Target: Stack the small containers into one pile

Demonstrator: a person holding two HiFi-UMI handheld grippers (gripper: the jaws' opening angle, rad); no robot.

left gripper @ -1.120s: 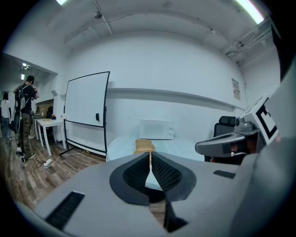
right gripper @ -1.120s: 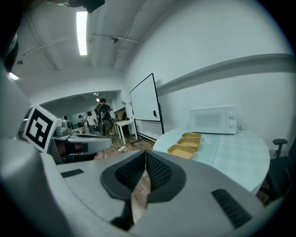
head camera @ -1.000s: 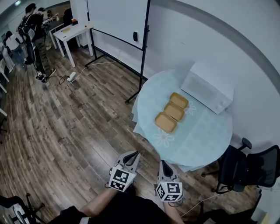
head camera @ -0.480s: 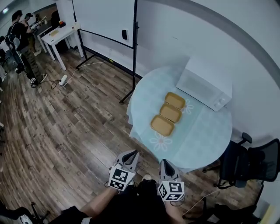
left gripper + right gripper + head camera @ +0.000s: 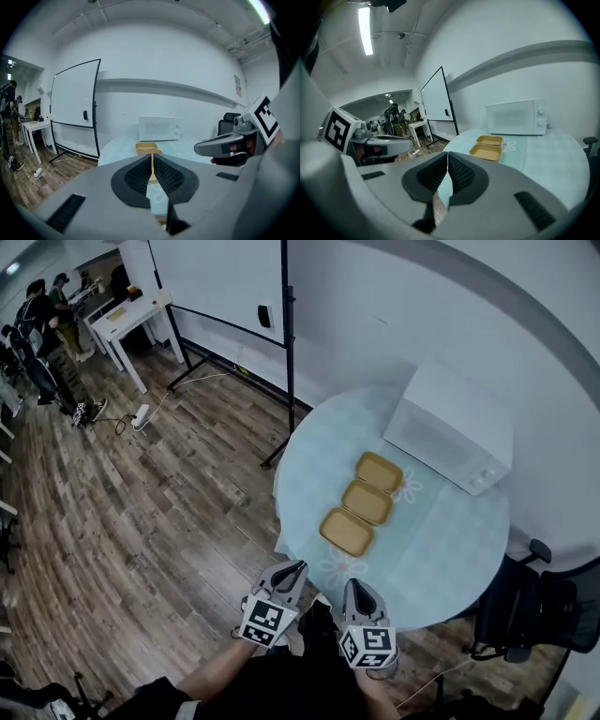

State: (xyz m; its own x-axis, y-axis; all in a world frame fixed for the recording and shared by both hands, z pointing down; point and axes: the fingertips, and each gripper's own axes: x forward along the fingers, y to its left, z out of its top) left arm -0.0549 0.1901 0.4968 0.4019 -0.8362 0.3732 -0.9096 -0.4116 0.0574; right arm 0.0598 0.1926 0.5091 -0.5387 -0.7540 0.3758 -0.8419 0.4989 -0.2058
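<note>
No readable words, brands or numbers are being shown in any view. Black-and-white square marker patterns are being carried on the cube (image 5: 263, 624) of the left gripper (image 5: 294, 570) and on that of the right gripper (image 5: 354, 587); these are codes, not letters. A small notice (image 5: 237, 86) is being displayed on the wall in the left gripper view, but its print is too small to be read. No maker's name is being made out on the microwave (image 5: 450, 437).

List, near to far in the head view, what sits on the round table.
From the person outward: nearest tan container → middle tan container → farthest tan container → white microwave.
</note>
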